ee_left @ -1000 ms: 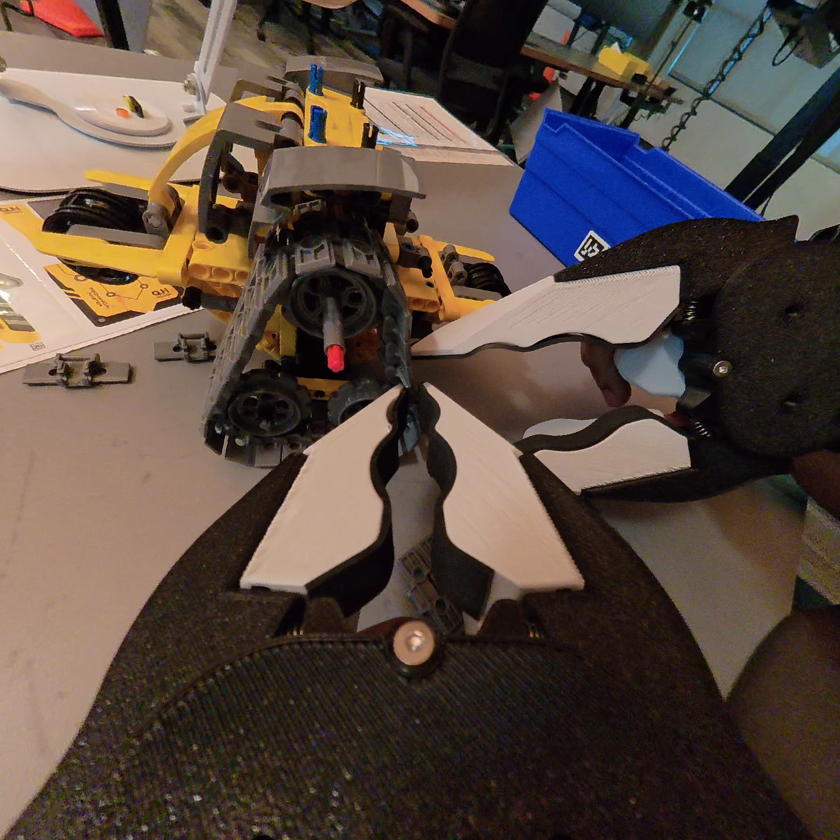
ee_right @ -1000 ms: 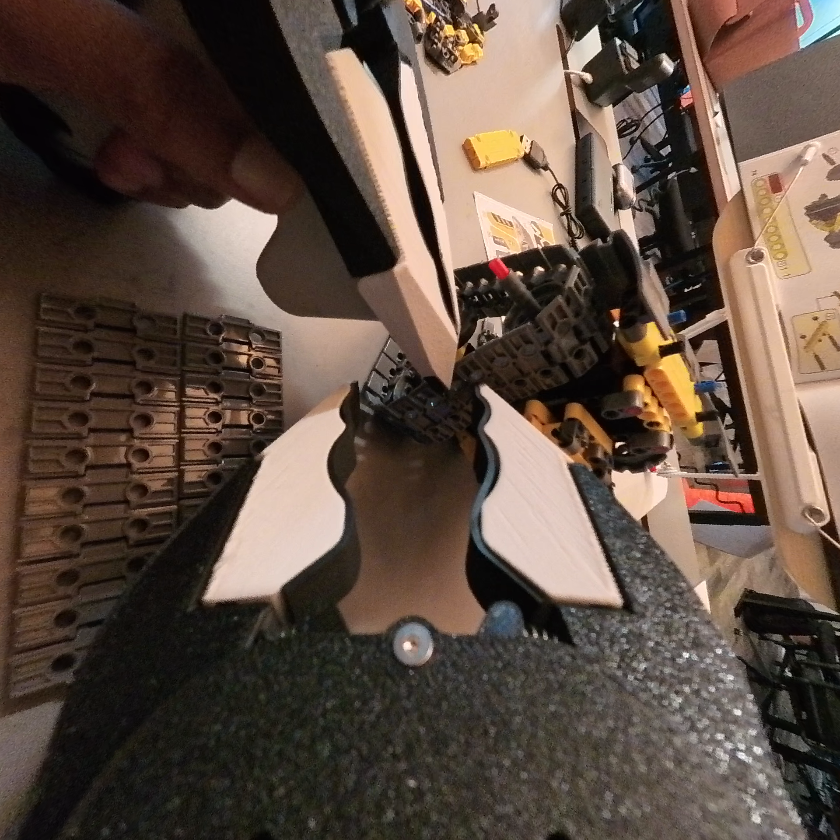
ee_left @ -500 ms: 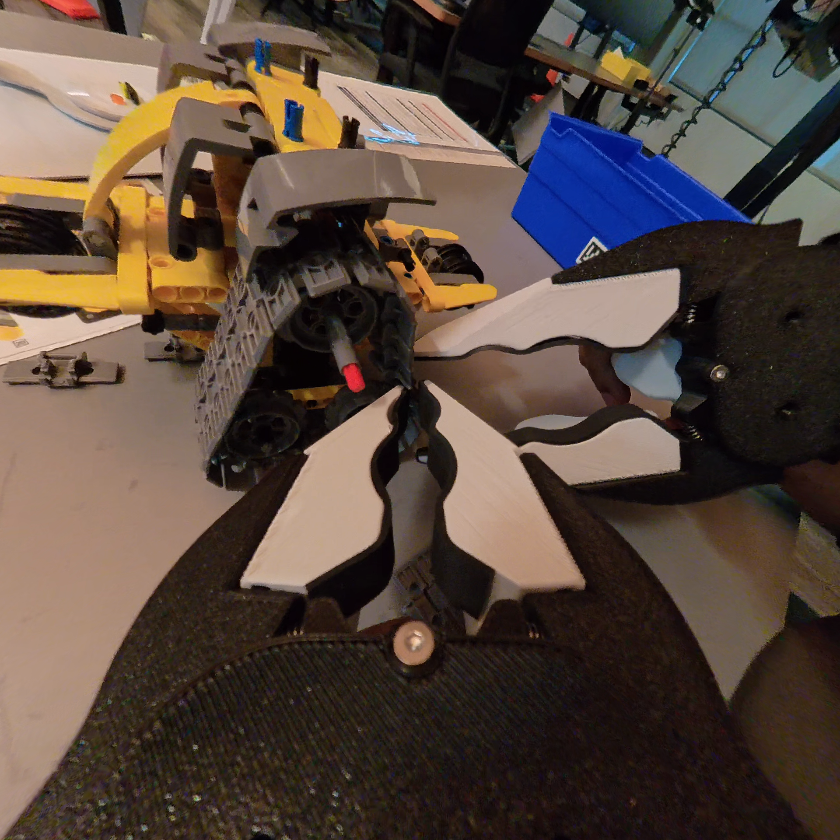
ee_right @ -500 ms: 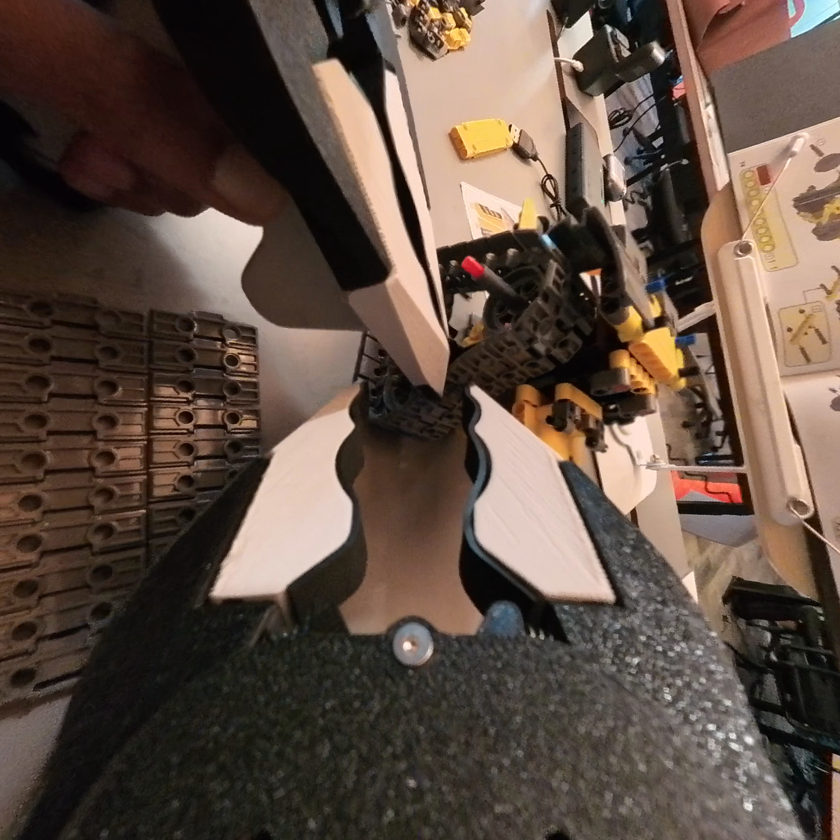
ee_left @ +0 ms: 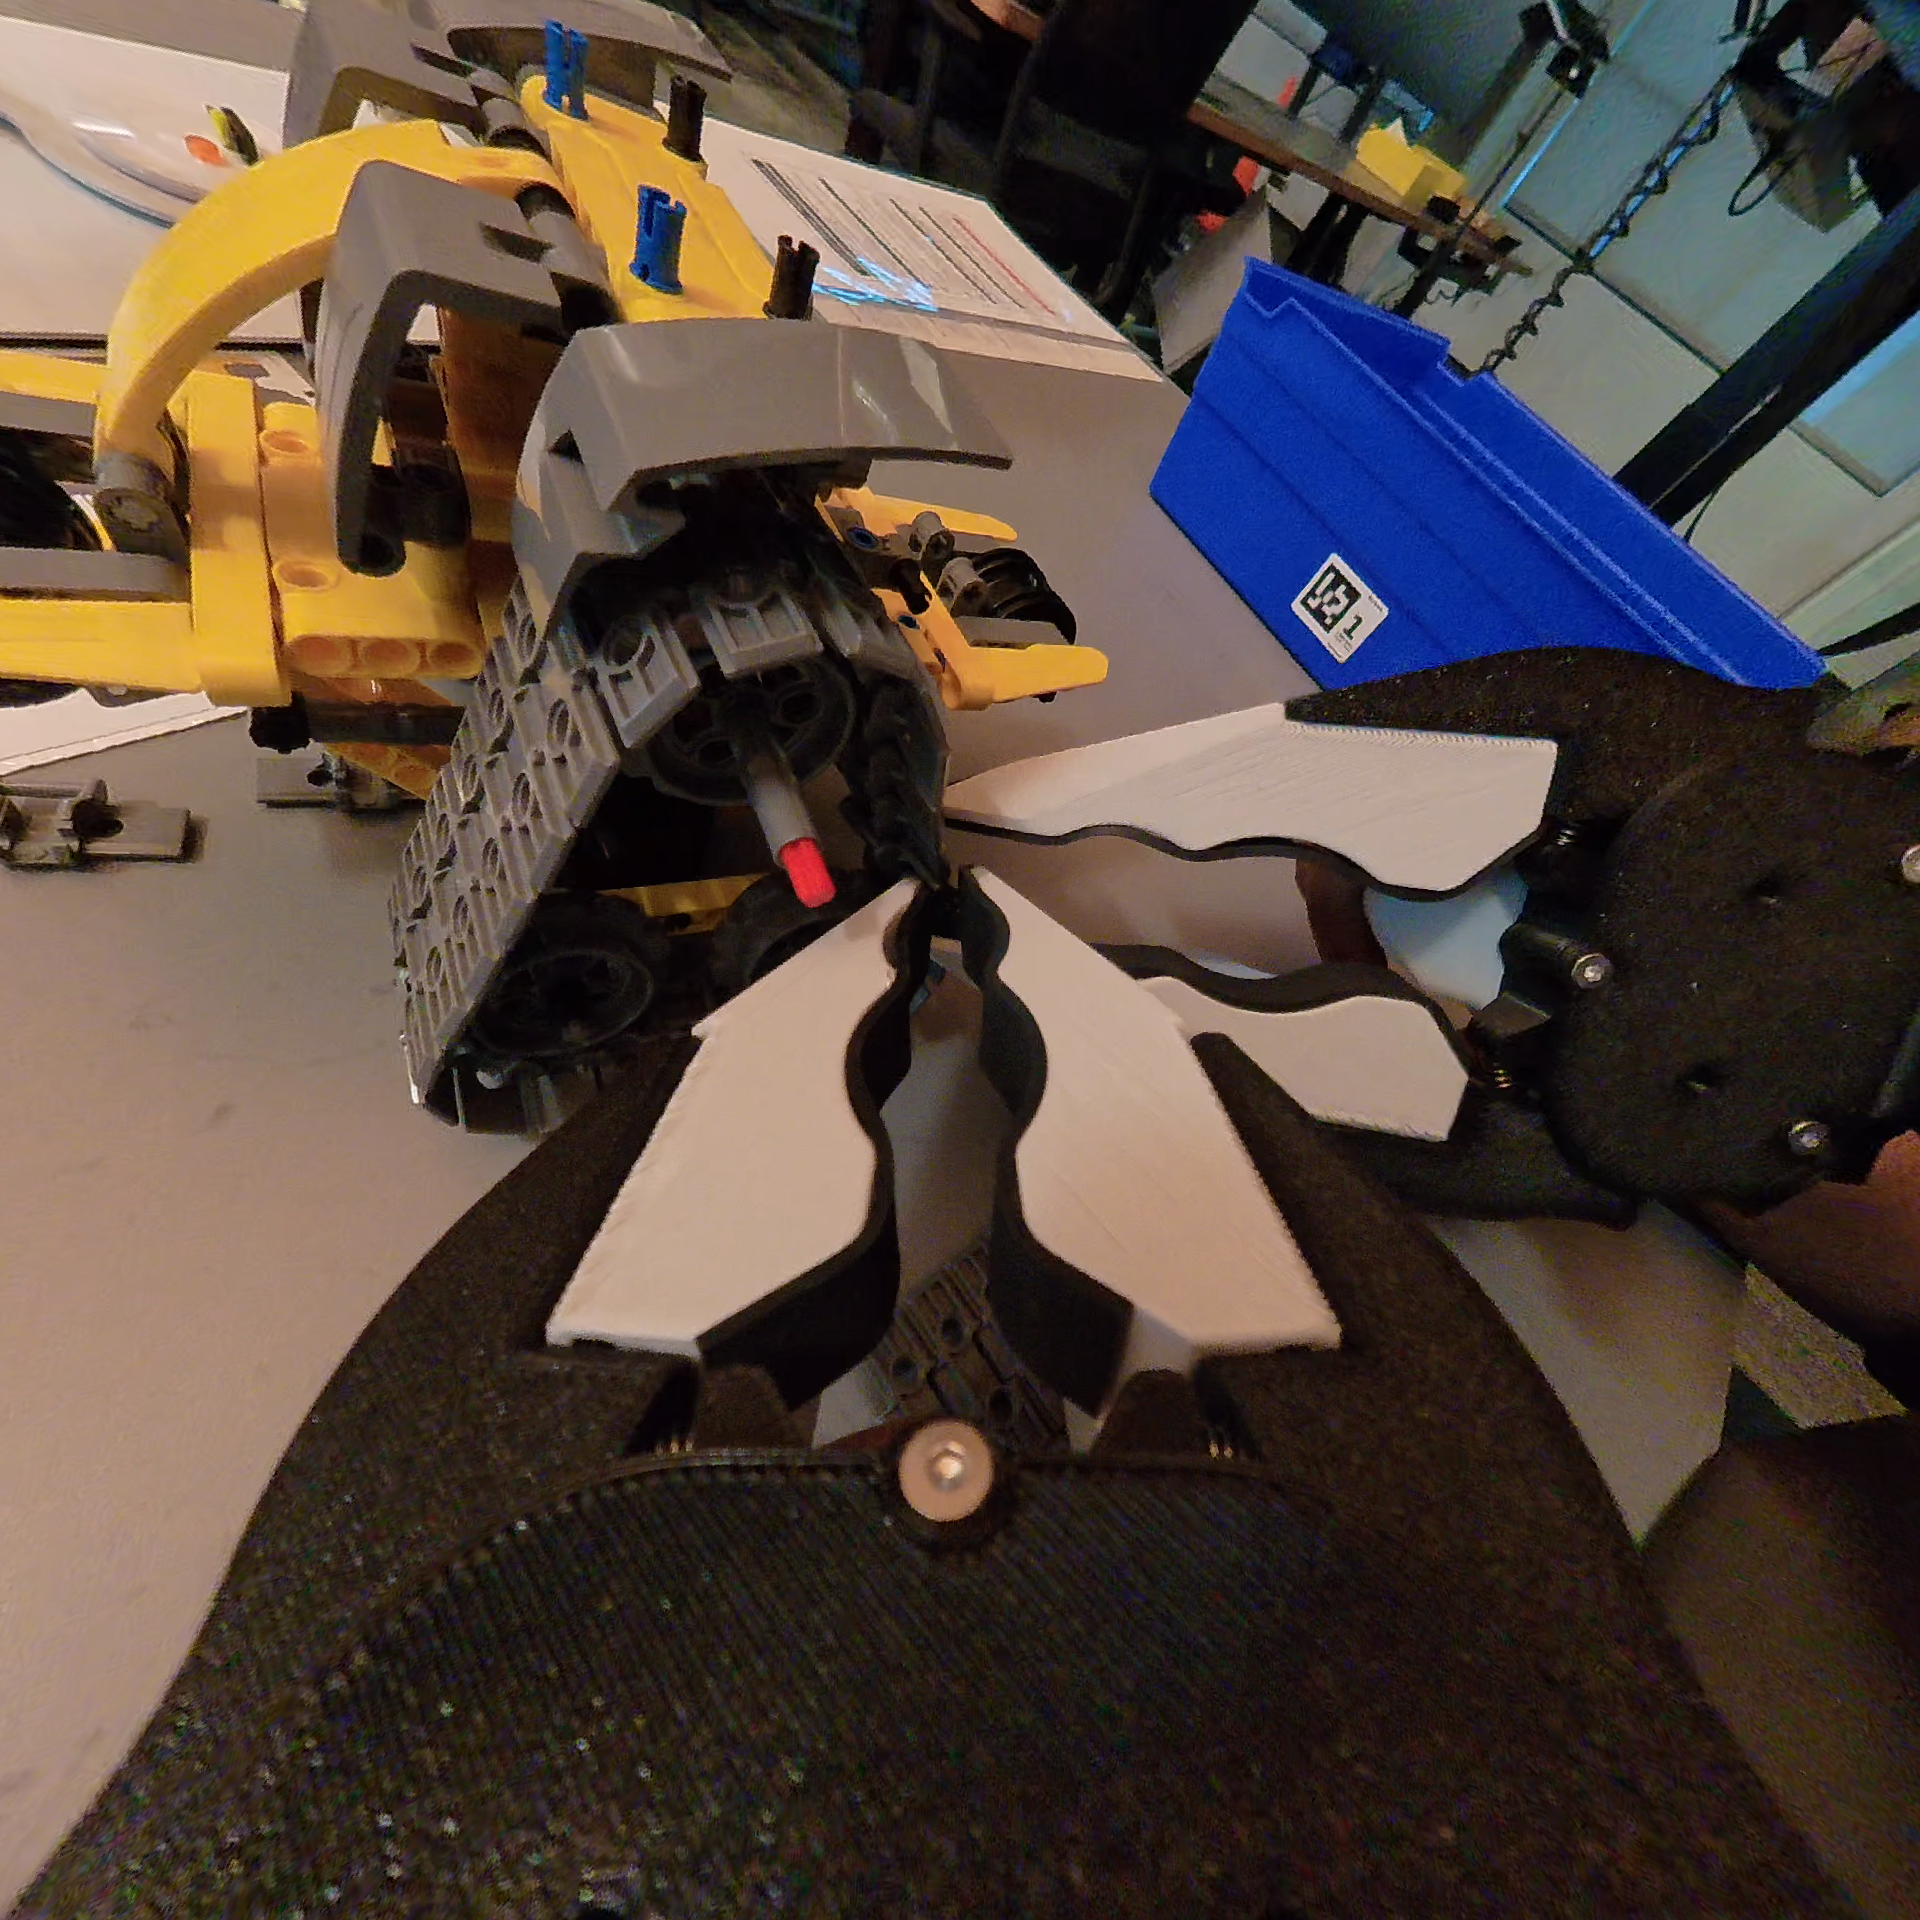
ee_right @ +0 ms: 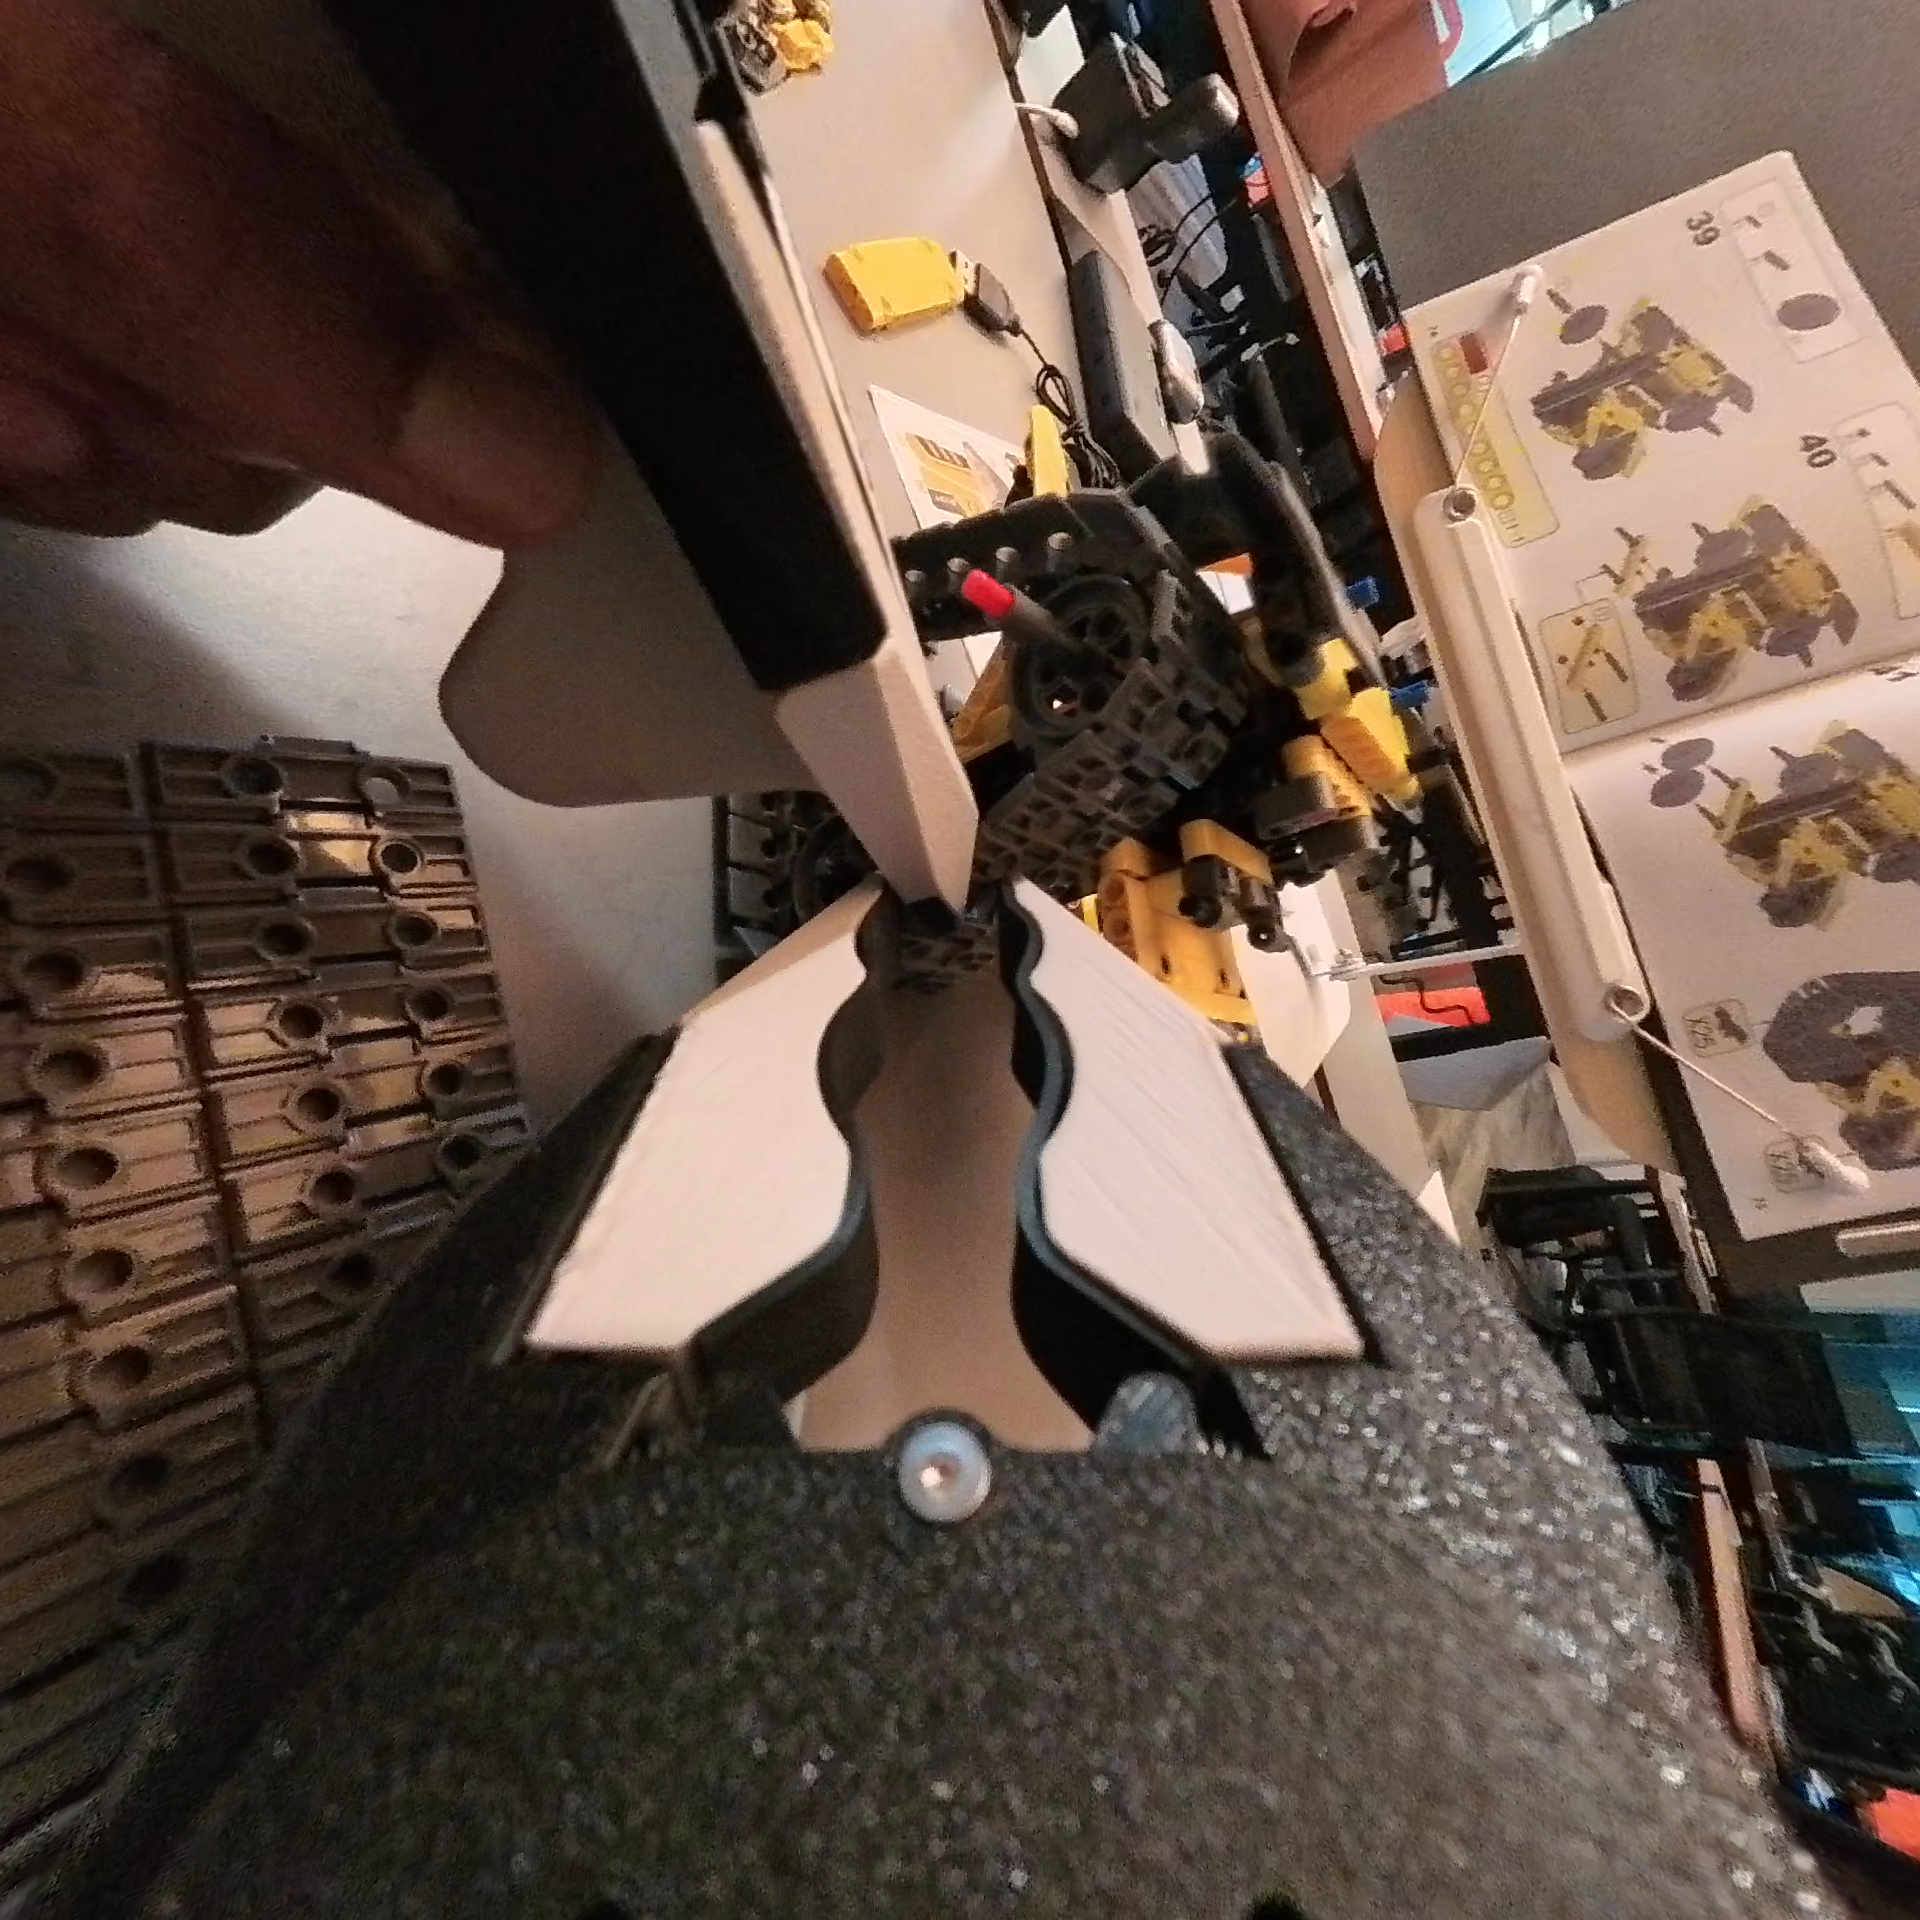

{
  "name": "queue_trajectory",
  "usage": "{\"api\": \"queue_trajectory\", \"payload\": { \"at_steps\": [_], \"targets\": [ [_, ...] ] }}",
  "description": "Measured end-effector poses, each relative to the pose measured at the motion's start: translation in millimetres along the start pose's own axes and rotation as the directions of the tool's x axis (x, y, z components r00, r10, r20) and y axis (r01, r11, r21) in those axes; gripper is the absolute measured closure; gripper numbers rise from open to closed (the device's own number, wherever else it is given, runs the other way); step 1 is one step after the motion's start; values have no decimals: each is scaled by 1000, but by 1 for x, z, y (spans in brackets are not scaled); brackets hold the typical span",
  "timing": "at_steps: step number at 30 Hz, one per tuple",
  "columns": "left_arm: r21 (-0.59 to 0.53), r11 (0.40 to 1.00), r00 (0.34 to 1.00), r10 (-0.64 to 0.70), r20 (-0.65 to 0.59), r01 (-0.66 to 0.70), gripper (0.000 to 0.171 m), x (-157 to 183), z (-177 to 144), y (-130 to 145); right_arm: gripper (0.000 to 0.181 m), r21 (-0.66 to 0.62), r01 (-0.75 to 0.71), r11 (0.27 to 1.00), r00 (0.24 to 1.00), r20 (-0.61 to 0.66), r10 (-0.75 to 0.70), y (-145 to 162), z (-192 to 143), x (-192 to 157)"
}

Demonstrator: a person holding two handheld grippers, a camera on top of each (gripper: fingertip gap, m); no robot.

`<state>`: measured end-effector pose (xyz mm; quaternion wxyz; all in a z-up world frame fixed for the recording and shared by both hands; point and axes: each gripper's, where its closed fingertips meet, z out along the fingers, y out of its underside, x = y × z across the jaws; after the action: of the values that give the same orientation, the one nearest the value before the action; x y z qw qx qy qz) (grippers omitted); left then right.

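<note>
A yellow and grey brick-built tracked vehicle [ee_left: 468, 520] stands on the grey table, with a grey link track [ee_left: 499, 831] around its wheels and a red-tipped axle [ee_left: 805, 873] sticking out. My left gripper [ee_left: 940, 896] is shut on the dark loose end of the track, just below the axle. My right gripper [ee_right: 940, 914] comes in from the right and pinches the same track end [ee_right: 935, 945], tip to tip with the left one. It also shows in the left wrist view [ee_left: 1247, 790]. A person's hand [ee_right: 260, 312] holds the left gripper.
A blue bin [ee_left: 1455, 499] stands at the right behind the grippers. Loose track links [ee_left: 94, 831] lie left of the vehicle. Strips of grey track links [ee_right: 208, 1039] lie flat on the table. An instruction booklet [ee_right: 1714, 623] stands on a holder; a yellow device [ee_right: 899, 281] lies farther off.
The vehicle has come nearer and tilted in both views. My right gripper's jaws have narrowed from wide apart onto the track end. My left gripper stays shut on the track.
</note>
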<state>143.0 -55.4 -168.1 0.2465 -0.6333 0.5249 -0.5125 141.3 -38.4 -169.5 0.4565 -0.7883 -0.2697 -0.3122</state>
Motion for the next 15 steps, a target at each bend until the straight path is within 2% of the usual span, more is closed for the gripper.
{"api": "queue_trajectory", "payload": {
  "at_steps": [1, 4, 15],
  "targets": [
    [0, 1000, 1000, -1, -1, 1, 171, 0, 0, 0, 164, 1, -7, 1000, 1000, -6, 7, 0, 0, 0],
    [4, 1000, 1000, -5, -12, 5, 169, 1, 0, 0, 165, 5, -27, 1000, 1000, -15, 27, 0, 0, 0],
    [32, 997, 990, -72, -118, 76, 143, 12, -5, -1, 165, 40, -87, 995, 996, 6, 87, -2, 0, 0]
  ]
}}
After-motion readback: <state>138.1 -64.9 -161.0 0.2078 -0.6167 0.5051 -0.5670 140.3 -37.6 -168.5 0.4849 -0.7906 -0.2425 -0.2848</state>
